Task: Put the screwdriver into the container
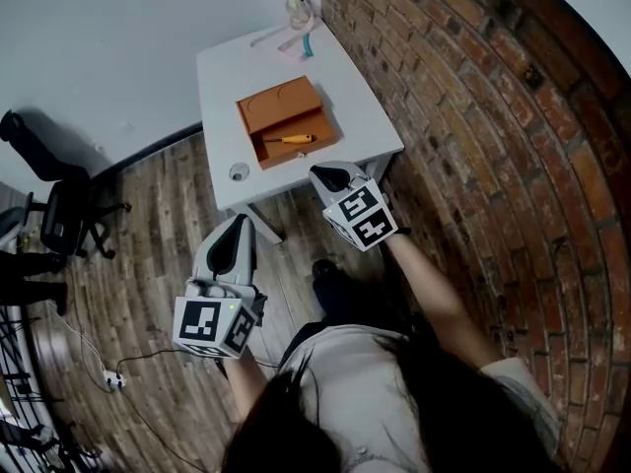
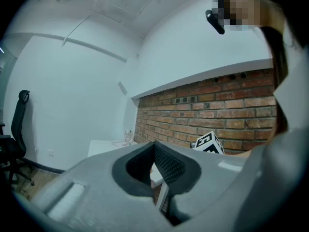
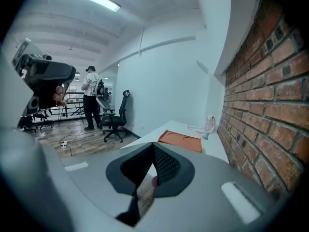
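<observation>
Both grippers hang short of the white tabletop (image 1: 225, 77) with jaws together and empty, the left gripper (image 1: 237, 227) over the wood floor (image 1: 148, 235), the right gripper (image 1: 323, 173) at the tabletop's near edge, while the screwdriver (image 1: 289, 140) lies inside the orange container (image 1: 279, 106) beside a brick wall (image 1: 473, 116).

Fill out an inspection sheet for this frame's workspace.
Surface: white table beside the brick wall.
Job's things: screwdriver lies inside the orange container.
Clutter: small round object near the front edge; clear item at the far end.
Grippers: left hand-held gripper and right hand-held gripper both shut, empty.
Cables: power strip with cord on the floor.
Surroundings: brick wall, office chair, wood floor.
</observation>
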The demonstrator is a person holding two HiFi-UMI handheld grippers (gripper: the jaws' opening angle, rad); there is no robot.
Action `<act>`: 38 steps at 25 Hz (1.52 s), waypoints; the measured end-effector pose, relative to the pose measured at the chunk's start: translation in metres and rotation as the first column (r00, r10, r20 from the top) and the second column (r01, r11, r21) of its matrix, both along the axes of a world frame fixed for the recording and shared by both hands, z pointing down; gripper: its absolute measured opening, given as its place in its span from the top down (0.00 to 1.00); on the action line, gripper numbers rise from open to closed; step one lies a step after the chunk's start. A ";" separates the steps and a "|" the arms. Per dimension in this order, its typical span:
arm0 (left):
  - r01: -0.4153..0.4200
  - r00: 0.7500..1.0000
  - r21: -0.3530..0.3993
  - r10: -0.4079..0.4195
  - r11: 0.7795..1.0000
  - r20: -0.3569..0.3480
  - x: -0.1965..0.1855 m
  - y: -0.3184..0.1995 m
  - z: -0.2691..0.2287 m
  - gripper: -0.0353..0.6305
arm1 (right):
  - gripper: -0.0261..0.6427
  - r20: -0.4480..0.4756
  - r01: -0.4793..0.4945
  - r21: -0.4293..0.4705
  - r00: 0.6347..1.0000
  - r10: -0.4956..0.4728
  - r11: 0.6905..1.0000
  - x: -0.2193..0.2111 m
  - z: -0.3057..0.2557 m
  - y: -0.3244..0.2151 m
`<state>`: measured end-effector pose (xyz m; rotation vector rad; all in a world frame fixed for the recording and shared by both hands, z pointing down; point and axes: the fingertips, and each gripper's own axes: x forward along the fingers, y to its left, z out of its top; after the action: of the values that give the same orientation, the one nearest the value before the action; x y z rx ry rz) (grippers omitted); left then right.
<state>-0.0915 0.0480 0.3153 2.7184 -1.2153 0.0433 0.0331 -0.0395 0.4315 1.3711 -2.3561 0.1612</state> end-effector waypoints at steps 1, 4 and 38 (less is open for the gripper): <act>-0.002 1.000 0.003 0.002 1.000 0.001 -0.001 0.003 0.000 0.95 | 0.95 0.008 -0.004 0.007 1.000 0.004 1.000 -0.001 -0.003 0.005; 0.000 1.000 0.013 0.000 1.000 0.016 -0.003 0.014 0.001 0.95 | 0.95 0.030 -0.013 0.025 0.999 0.012 1.000 -0.004 -0.011 0.021; 0.059 0.998 0.051 -0.060 0.997 0.013 0.005 0.099 0.003 0.95 | 0.95 0.197 -0.085 0.245 0.980 0.037 0.966 0.004 -0.088 0.171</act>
<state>-0.0865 0.1467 0.3184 2.7278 -1.3181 0.0248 0.0371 0.1311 0.3436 1.6130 -2.5643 0.0086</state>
